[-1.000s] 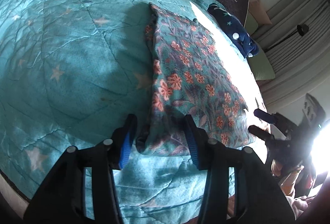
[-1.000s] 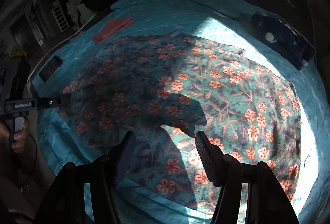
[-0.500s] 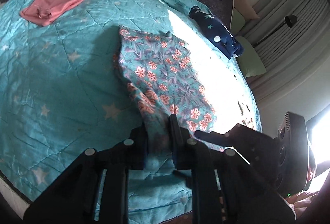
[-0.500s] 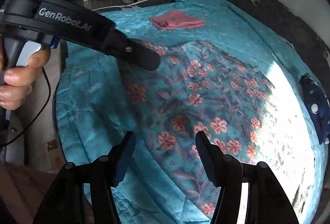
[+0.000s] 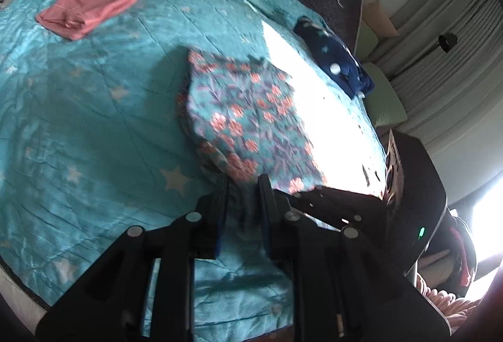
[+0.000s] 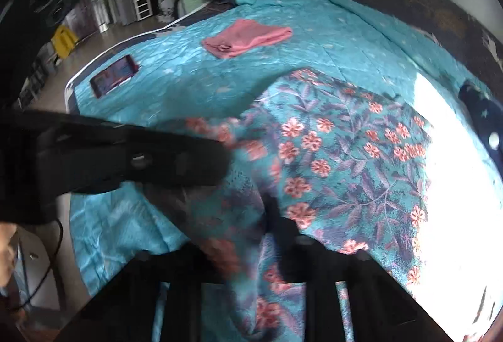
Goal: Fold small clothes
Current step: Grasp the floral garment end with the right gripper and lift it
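A teal floral garment [image 5: 248, 121] lies on the teal star quilt [image 5: 94, 109]. My left gripper [image 5: 243, 184] is shut on its near edge, with cloth pinched between the fingers. In the right wrist view the same floral garment [image 6: 330, 159] is bunched up between my right gripper's fingers [image 6: 248, 235], which are shut on its near edge and lift it. The left gripper's body [image 6: 125, 159] crosses the right wrist view at the left. The right gripper's body [image 5: 393, 200] sits just right of the left one.
A folded pink garment [image 5: 88, 8] lies at the far left of the bed. A dark blue dotted garment [image 5: 336, 65] lies at the far right near pillows. A phone [image 6: 113, 79] lies at the bed's left edge. Bright sunlight washes out the right side.
Both grippers have closed on the floral garment's near edge. The right one was open half a second ago and now holds bunched cloth; the near edge is lifted.
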Motion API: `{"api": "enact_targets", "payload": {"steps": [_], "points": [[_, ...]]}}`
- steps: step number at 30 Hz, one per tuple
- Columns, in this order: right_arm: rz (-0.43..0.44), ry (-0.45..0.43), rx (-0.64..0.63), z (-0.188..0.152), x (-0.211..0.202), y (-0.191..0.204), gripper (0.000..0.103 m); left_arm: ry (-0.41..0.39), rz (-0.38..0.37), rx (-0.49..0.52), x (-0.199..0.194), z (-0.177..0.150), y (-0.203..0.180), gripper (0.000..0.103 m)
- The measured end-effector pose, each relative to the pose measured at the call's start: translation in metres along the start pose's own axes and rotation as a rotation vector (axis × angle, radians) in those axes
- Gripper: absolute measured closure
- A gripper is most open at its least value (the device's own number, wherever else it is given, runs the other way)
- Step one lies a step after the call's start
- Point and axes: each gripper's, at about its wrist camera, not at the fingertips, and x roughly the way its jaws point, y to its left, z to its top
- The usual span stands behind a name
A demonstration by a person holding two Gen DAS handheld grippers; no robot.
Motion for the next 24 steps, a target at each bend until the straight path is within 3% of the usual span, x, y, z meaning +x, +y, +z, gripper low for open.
{"api": "enact_targets", "payload": {"steps": [4,6,8,12,15,18,22,24], "points": [[0.073,-0.033,0.095,0.0,-0.011,-0.023,0.095,-0.101,0.084,-0.032,-0.019,0.014,0.019,0.055],[0.096,-0.048,0.121,0.0,-0.015,-0.029,0.095,-0.089,0.078,-0.071,-0.016,0.021,0.03,0.054],[0.114,-0.051,0.136,0.001,-0.018,-0.032,0.095,-0.06,0.041,-0.101,-0.006,0.029,0.039,0.045],[0.116,-0.052,0.131,0.001,-0.018,-0.033,0.095,-0.001,-0.019,-0.15,0.025,0.044,0.044,0.043],[0.117,-0.051,0.137,-0.001,-0.016,-0.032,0.095,0.008,-0.034,-0.165,0.042,0.058,0.043,0.031],[0.119,-0.054,0.143,-0.002,-0.016,-0.032,0.095,0.054,-0.013,-0.187,0.069,0.075,0.045,0.031],[0.119,-0.061,0.148,-0.004,-0.016,-0.031,0.095,0.108,-0.046,-0.191,0.092,0.085,0.04,0.032],[0.124,-0.062,0.151,-0.005,-0.018,-0.031,0.095,0.116,-0.005,-0.165,0.101,0.09,0.034,0.068]]}}
